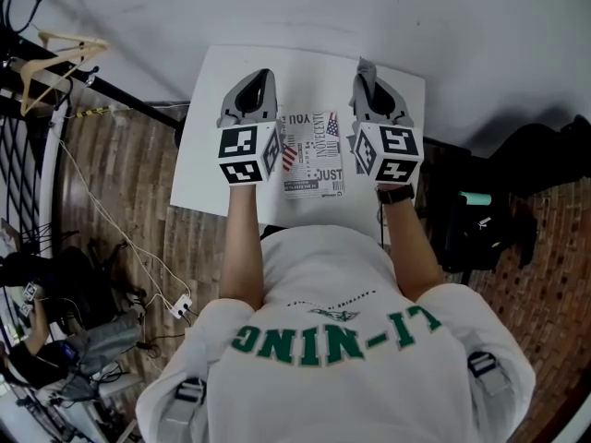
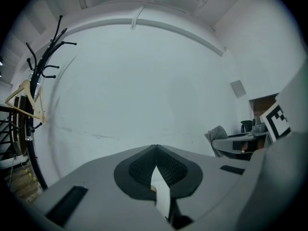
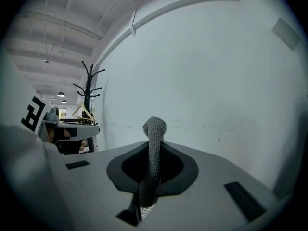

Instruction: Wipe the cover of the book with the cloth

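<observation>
Right tongs (image 1: 368, 79) clench the cloth (image 3: 154, 129), right of the book (image 1: 312, 151). Left tongs (image 2: 155, 147) clenched empty, left of it. I judge the cover unwiped: everything remains.

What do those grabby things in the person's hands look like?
The left gripper and right gripper are grey rounded shells with dark ribbed pads. Each carries a white cube with black square markers. The person wears a white short-sleeved T-shirt with green letters and a black watch on the right wrist.
</observation>
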`<state>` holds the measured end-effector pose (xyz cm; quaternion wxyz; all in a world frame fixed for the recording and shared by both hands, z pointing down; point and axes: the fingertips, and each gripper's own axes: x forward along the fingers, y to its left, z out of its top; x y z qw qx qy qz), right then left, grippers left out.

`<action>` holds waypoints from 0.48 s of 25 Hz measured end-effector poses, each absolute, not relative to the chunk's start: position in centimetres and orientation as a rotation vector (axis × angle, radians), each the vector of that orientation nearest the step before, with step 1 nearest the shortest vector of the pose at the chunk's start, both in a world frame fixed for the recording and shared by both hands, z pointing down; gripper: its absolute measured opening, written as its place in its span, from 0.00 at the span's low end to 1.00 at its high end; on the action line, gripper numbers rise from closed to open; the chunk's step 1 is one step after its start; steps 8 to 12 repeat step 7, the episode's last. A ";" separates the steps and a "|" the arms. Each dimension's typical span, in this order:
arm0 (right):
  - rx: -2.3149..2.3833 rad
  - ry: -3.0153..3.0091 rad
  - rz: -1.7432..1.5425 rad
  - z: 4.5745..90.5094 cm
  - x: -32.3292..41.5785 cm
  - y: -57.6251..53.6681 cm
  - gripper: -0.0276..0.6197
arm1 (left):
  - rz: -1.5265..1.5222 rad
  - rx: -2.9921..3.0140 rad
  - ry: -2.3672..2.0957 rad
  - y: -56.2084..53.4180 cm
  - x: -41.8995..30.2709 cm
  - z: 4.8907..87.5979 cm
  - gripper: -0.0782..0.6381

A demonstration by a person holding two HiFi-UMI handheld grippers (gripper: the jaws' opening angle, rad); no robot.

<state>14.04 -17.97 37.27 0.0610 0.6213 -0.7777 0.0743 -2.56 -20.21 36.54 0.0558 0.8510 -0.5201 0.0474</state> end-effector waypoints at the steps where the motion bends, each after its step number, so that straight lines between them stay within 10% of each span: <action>1: 1.880 -2.347 0.229 37.5 14.2 -17.8 0.09 | 0.152 2.583 -1.572 -20.2 -2.3 36.8 0.12; 12: 1.872 -2.328 0.239 38.4 15.6 -17.5 0.09 | 0.184 2.584 -1.550 -20.1 -1.2 38.0 0.12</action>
